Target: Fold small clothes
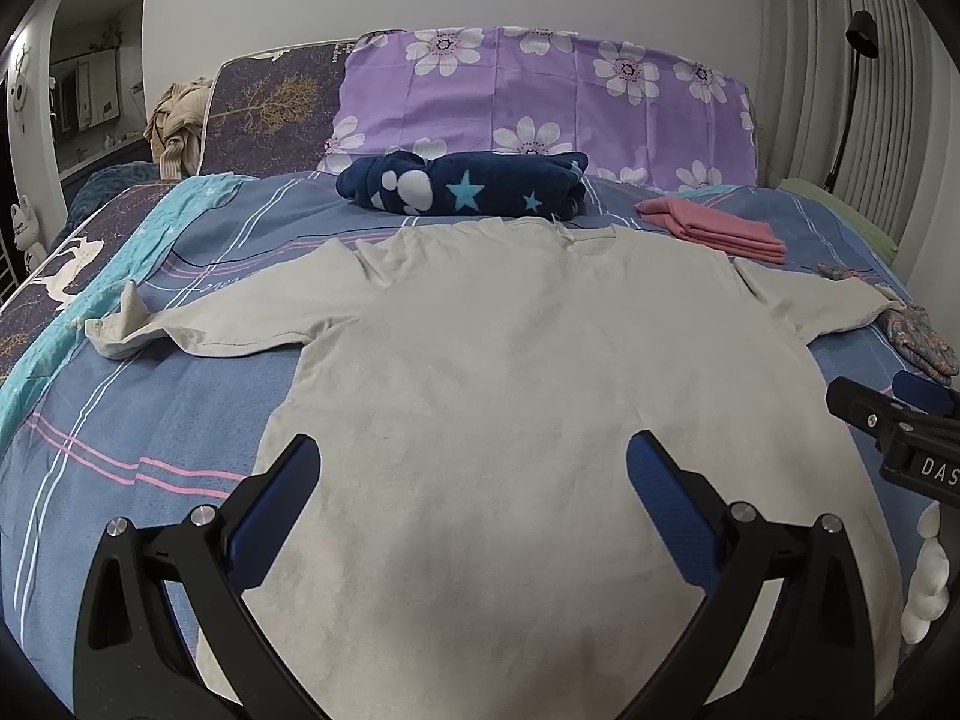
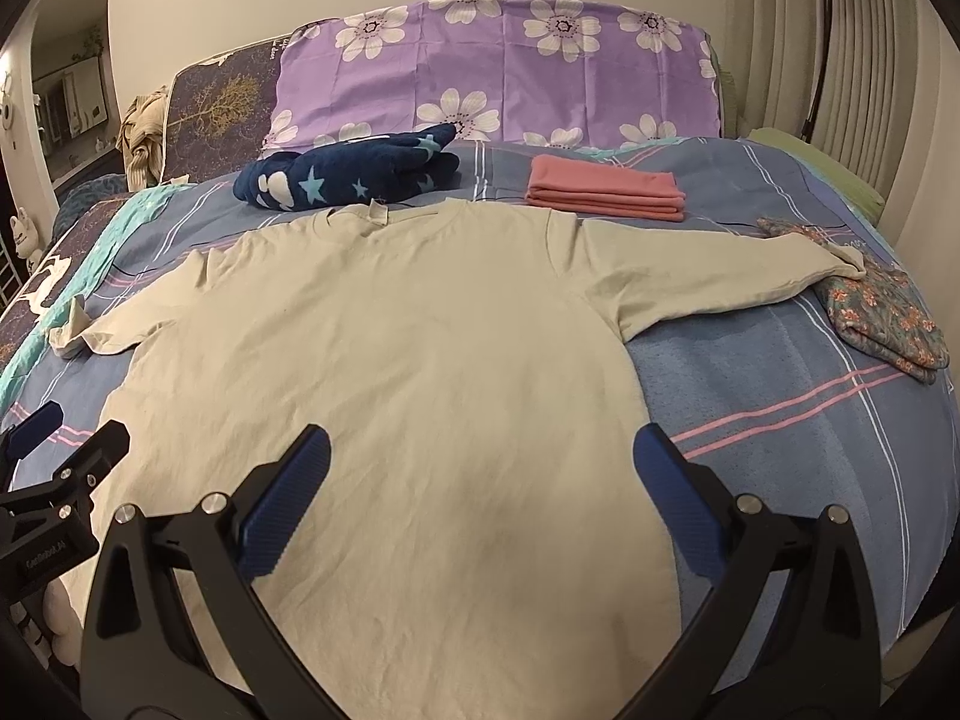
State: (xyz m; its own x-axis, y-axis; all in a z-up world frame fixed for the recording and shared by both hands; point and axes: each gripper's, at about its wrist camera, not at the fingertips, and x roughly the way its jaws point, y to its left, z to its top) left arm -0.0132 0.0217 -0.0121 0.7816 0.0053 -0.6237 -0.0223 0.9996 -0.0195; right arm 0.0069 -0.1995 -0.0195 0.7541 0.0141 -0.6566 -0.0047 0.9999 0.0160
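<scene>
Looking along the left gripper [image 1: 472,468], its blue-padded fingers gape wide, holding nothing, above a cream long-sleeved shirt [image 1: 510,372] spread flat on a blue striped bed [image 1: 150,420]. Beyond the collar lie a navy star blanket [image 1: 462,183] and folded pink cloth [image 1: 714,228].

Looking along the right gripper [image 2: 482,465], the fingers are equally wide and empty over the shirt's hem. A floral garment [image 2: 882,312] touches the right sleeve cuff.
</scene>
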